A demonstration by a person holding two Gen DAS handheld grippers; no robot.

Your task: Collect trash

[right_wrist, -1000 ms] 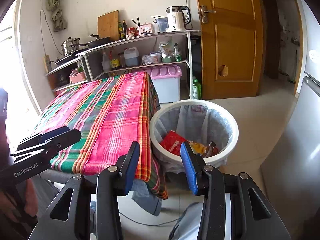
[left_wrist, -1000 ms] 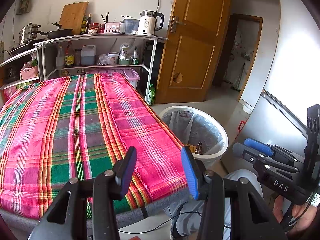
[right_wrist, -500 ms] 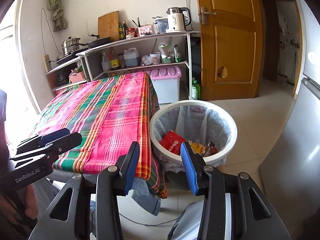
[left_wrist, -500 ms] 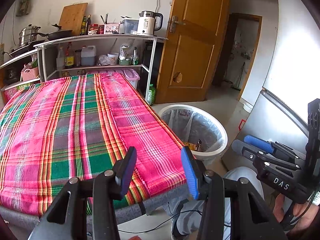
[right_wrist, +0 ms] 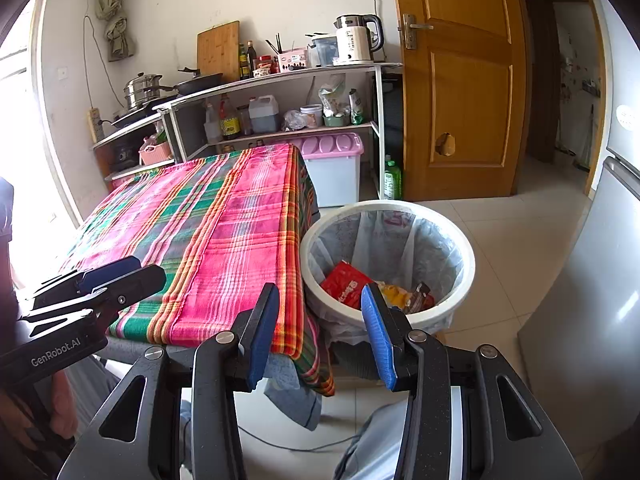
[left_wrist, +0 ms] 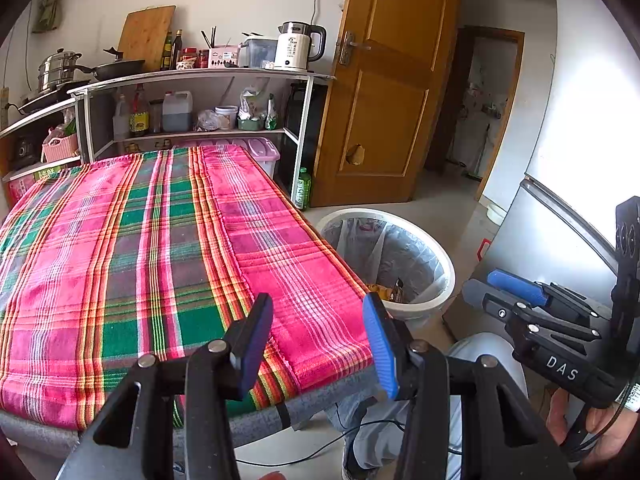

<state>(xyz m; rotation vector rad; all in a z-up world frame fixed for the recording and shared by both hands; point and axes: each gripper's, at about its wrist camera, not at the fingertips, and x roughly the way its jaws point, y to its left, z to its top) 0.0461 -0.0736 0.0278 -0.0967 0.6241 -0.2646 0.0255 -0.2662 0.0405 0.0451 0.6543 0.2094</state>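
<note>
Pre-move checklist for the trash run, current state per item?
1. Left gripper free: ok, jaws apart, nothing between them.
2. Right gripper free: ok, jaws apart, nothing held.
3. Trash bin reachable: ok, upright on the floor beside the table, liner in place.
4. Bin has room: ok, only a red wrapper and a few other wrappers lie at the bottom.
5. Trash left on the tablecloth: none seen in either view.
6. Trash on the floor: cannot tell, the area under the table is hidden.
</note>
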